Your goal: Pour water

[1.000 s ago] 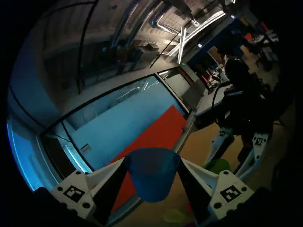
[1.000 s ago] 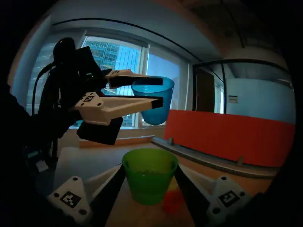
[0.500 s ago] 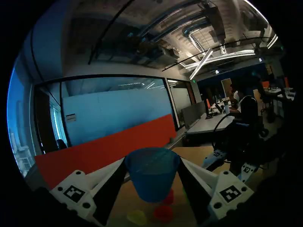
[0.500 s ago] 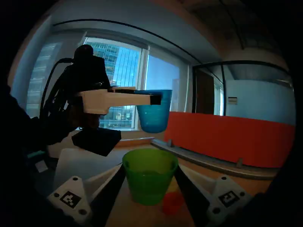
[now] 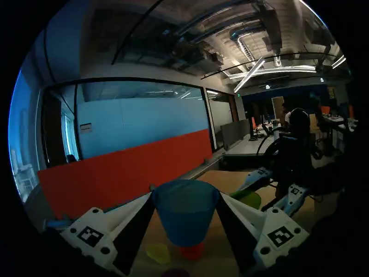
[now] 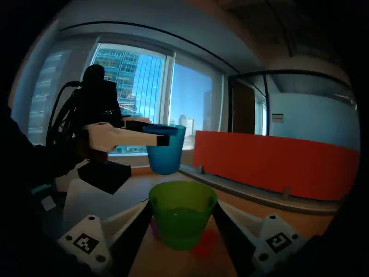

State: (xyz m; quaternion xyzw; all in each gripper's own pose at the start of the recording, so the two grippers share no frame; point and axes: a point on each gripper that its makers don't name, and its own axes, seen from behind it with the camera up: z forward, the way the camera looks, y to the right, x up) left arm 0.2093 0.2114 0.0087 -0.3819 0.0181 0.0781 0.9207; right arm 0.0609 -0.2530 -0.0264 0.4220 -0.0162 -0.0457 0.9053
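The 2 fingers of the left gripper (image 5: 184, 199) press on the translucent blue plastic cup (image 5: 185, 214) and hold it upright. The right gripper (image 6: 182, 205) clamps the green plastic cup (image 6: 182, 219) above the wooden bench (image 6: 249, 207). It keeps the cup level, probably so the water inside does not spill.

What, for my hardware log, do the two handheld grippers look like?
The left gripper and right gripper look alike: white wedge-shaped fingers with black inner faces, each carrying a square black-and-white marker near its base. In the right gripper view, the left gripper's body is black, with a black cable looping from it.
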